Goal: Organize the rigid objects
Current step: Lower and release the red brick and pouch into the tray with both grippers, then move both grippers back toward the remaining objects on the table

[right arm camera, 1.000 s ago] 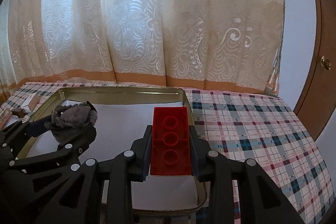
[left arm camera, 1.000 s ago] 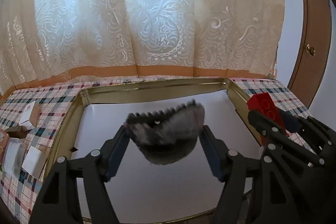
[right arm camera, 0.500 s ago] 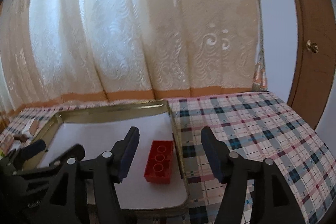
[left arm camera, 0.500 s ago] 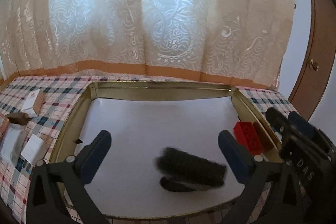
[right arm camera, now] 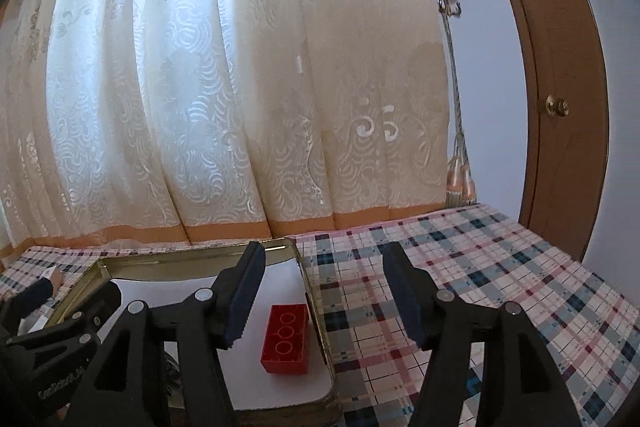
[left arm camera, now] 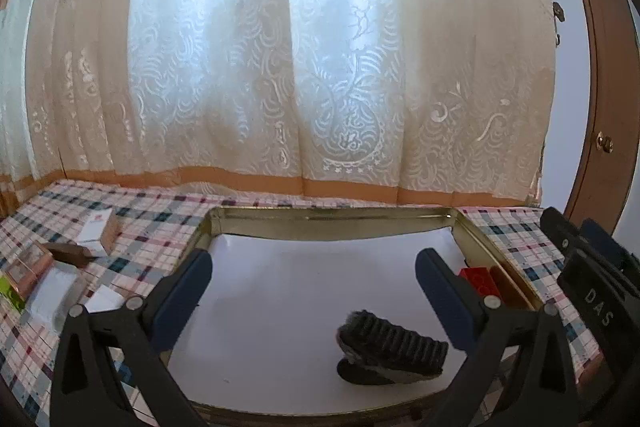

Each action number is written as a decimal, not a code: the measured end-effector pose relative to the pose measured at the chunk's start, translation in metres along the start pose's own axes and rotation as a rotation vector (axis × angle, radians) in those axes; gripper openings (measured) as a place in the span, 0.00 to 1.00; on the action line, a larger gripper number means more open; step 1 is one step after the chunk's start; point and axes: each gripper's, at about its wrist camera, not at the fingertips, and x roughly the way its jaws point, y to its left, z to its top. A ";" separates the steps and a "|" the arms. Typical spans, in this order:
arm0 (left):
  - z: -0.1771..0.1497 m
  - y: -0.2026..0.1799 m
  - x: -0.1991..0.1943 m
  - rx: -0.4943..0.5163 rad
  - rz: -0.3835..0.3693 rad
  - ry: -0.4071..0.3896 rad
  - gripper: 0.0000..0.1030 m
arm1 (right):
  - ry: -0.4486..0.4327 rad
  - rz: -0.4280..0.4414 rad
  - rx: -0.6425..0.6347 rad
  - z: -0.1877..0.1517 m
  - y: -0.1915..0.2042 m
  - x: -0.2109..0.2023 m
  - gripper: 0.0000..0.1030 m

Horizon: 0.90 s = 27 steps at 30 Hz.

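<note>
Two things already lie in the gold-rimmed tray on its white lining: a dark ridged brush near the front edge, and a red building brick close against the tray's right wall. Neither is held. The left gripper has its fingers spread wide with nothing between them, the brush lying below and ahead of the right finger. The right gripper has its fingers moderately apart and empty, with the brick on the tray floor beneath the left finger.

On the checked cloth of the bench, left of the tray, several things are not yet sorted: a small white and tan box, a brown object, a white container and a few others at the frame edge. So the job looks partly done, with that cluster left to move.

Readable writing is scarce: "DAS" shows in white on the right gripper's body in the left wrist view. A red mark on the small box is too small to read.
</note>
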 end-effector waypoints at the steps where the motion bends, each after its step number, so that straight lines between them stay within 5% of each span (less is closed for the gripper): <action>1: 0.000 0.000 -0.001 0.005 0.003 -0.009 1.00 | -0.016 -0.003 -0.007 0.000 0.001 -0.004 0.62; 8: -0.001 -0.013 -0.015 0.095 0.023 -0.093 1.00 | -0.188 -0.067 -0.007 0.003 0.000 -0.033 0.62; 19: -0.004 -0.003 -0.024 0.061 -0.001 -0.109 1.00 | -0.150 -0.037 0.015 -0.001 -0.001 -0.030 0.62; 27: -0.004 0.030 -0.033 0.093 0.069 -0.112 1.00 | -0.144 -0.057 0.018 -0.001 0.001 -0.030 0.62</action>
